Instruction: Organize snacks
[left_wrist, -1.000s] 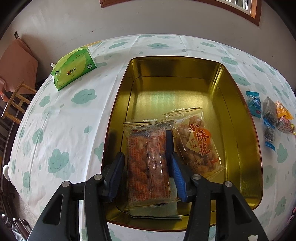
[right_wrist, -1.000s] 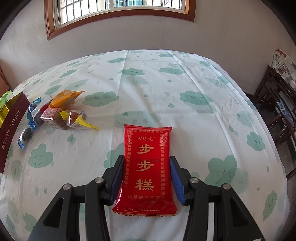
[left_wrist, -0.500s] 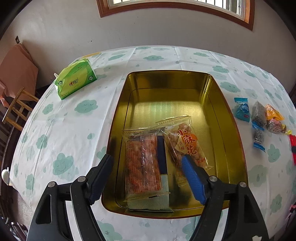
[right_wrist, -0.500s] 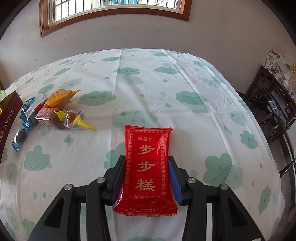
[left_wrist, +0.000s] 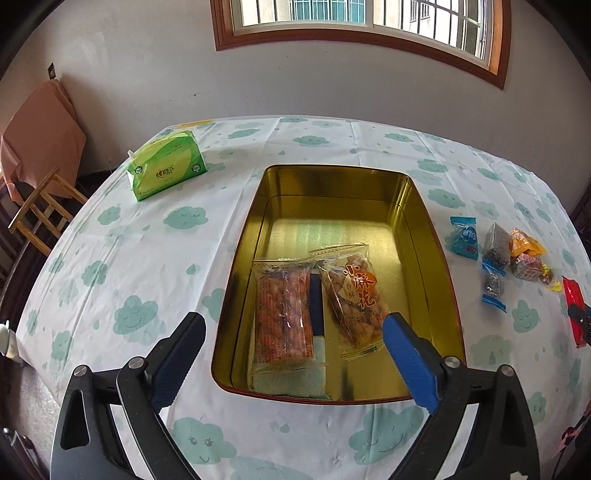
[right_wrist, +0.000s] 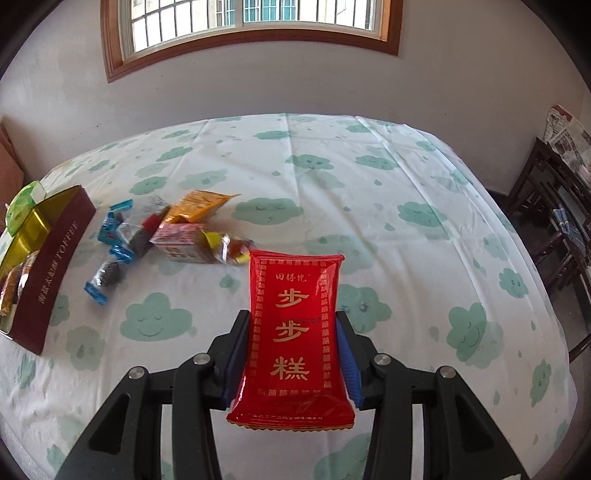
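Overhead, the left gripper (left_wrist: 291, 354) hangs empty, jaws opening wide above the gold tin (left_wrist: 439, 266), where two snack packets (left_wrist: 282, 317) lie. The right gripper (right_wrist: 293, 354) pinches a red packet (right_wrist: 295, 325); best carry it flat beside them.

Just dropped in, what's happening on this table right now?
A person is sorting snacks into the gold tin with two handheld grippers. The left gripper hangs over the tin's near end, jaws opening, nothing between them; below it a clear pack of orange snacks and a twisted-dough snack bag lie inside. The right gripper is shut on a red snack pack, held above the tablecloth. A cluster of small wrapped sweets waits beside the tin.
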